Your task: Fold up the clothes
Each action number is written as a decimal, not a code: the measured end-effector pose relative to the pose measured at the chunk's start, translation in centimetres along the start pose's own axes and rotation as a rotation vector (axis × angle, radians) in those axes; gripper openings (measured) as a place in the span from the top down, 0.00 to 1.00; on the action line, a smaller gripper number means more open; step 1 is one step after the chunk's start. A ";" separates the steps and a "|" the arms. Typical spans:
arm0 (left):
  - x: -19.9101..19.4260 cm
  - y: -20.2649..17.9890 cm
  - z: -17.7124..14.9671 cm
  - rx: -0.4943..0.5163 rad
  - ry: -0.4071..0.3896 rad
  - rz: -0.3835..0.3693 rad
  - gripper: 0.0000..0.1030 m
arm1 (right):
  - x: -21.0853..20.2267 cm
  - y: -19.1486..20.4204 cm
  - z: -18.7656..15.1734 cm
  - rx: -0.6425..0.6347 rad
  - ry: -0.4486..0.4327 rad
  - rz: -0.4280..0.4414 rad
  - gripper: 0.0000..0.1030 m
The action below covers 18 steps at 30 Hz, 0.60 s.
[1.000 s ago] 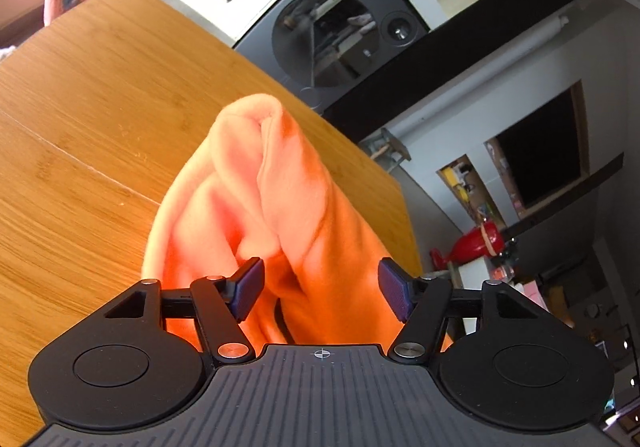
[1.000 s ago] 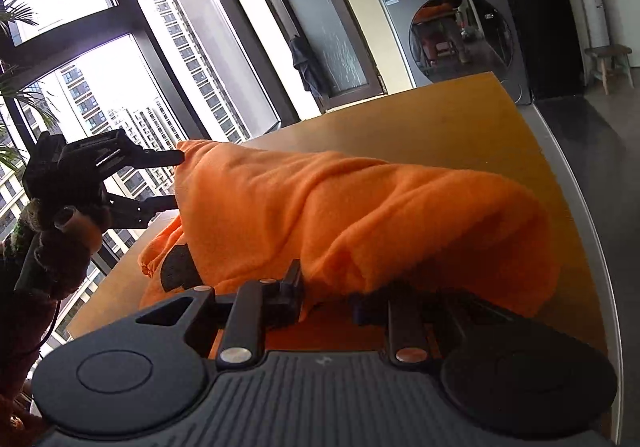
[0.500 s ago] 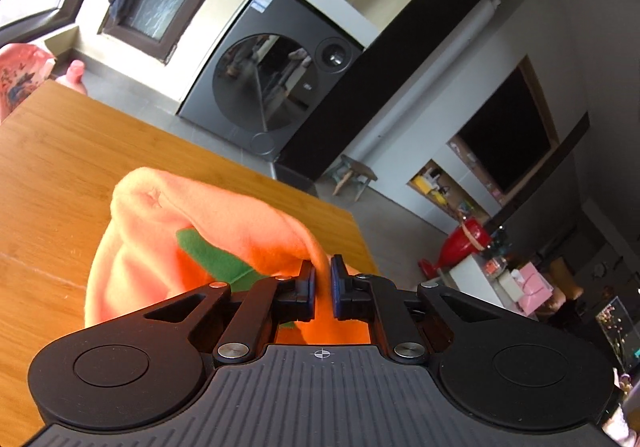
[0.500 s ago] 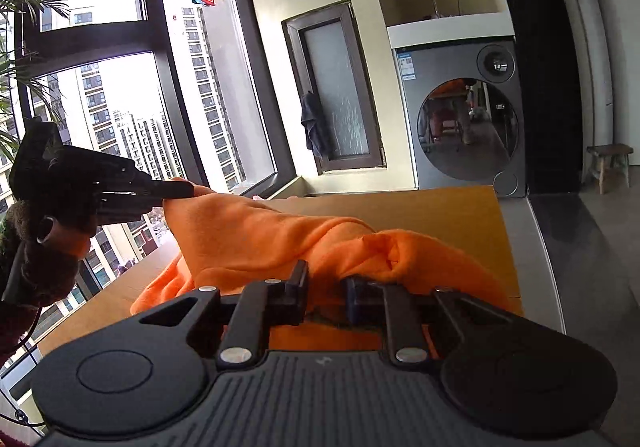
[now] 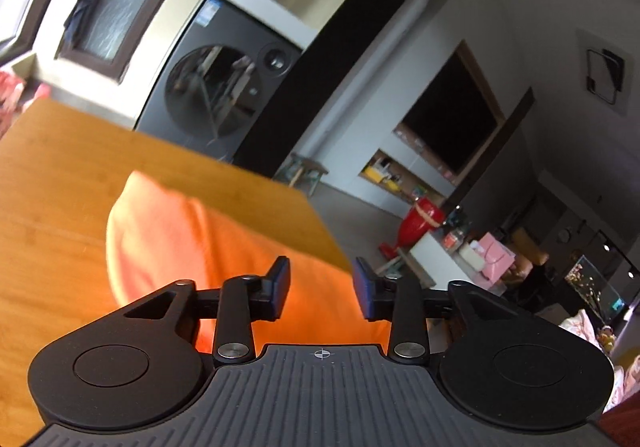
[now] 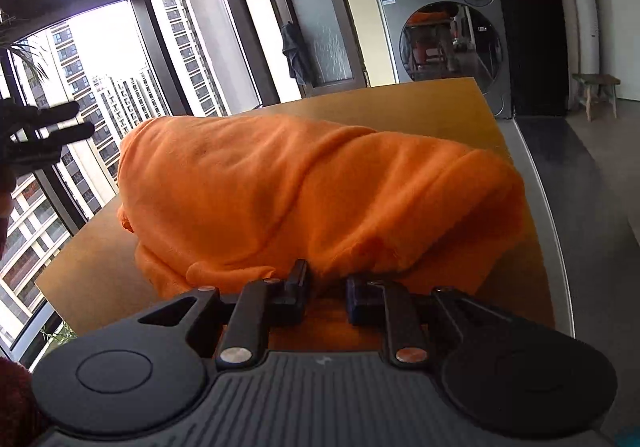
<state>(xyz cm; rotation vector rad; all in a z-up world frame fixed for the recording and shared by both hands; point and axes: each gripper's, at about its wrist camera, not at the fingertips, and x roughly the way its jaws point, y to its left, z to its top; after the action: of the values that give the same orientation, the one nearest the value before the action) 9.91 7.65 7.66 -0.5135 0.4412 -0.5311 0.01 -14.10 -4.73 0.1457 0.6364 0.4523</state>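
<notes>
- Nearest the right wrist camera, the right gripper [image 6: 326, 289] hung with jaws parted and empty, just short of the garment's hem.
- On the wooden worktop [image 6: 460, 107] the orange garment [image 6: 312, 191] lay bunched, its long axis running from the window side to the right edge; its underside was hidden.
- The left gripper [image 5: 320, 287] held jaws apart over the garment [image 5: 192, 243], gripping nothing.
- Beyond stood a washing machine [image 6: 444, 35]; its drum contents were unclear.
</notes>
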 end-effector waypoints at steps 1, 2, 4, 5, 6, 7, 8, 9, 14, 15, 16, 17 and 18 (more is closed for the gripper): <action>0.2 -0.7 0.7 0.020 -0.022 -0.022 0.49 | 0.1 0.0 0.1 0.001 -0.001 0.001 0.83; 0.9 -1.1 1.2 0.031 -0.032 -0.036 0.43 | 0.2 0.1 0.2 0.003 -0.002 0.002 0.83; 3.8 -1.0 1.3 0.018 -0.013 -0.039 0.39 | 0.1 -0.1 0.3 0.017 -0.002 0.007 0.82; 5.7 -0.2 0.7 -0.020 0.030 -0.011 0.40 | -0.1 -0.2 0.4 0.022 -0.002 0.009 0.79; 7.3 0.7 -0.1 -0.066 0.084 0.028 0.42 | -0.2 -0.2 0.6 0.025 -0.003 0.011 0.77; 8.8 1.9 -1.1 -0.124 0.143 0.065 0.43 | -0.7 -0.3 0.8 0.023 -0.005 0.008 0.64; 9.9 3.2 -2.4 -0.182 0.191 0.088 0.44 | -1.3 -0.3 1.1 0.018 -0.010 -0.001 0.41; 10.5 4.4 -3.7 -0.230 0.220 0.097 0.43 | -2.1 -0.4 1.3 0.012 -0.020 -0.010 0.27; 9.3 6.8 -5.6 -0.323 0.178 0.038 0.48 | -5.8 -0.7 3.9 0.006 -0.103 0.064 0.00; 9.4 7.1 -5.5 -0.335 0.180 0.032 0.48 | -6.0 -0.5 4.8 0.007 -0.134 0.101 0.00; 9.6 7.3 -5.3 -0.333 0.182 0.032 0.48 | -6.3 -0.3 5.7 0.008 -0.166 0.138 0.00; 9.7 7.2 -5.2 -0.322 0.184 0.036 0.48 | -6.2 -0.2 6.4 0.010 -0.187 0.168 0.00; 9.8 7.1 -5.2 -0.310 0.185 0.042 0.48 | -4.8 0.0 6.4 0.016 -0.158 0.162 0.00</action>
<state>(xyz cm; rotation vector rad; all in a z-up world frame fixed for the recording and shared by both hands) 17.39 5.56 -2.93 -0.7537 0.7162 -0.4742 0.44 -16.22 3.01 0.2467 0.4750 0.5864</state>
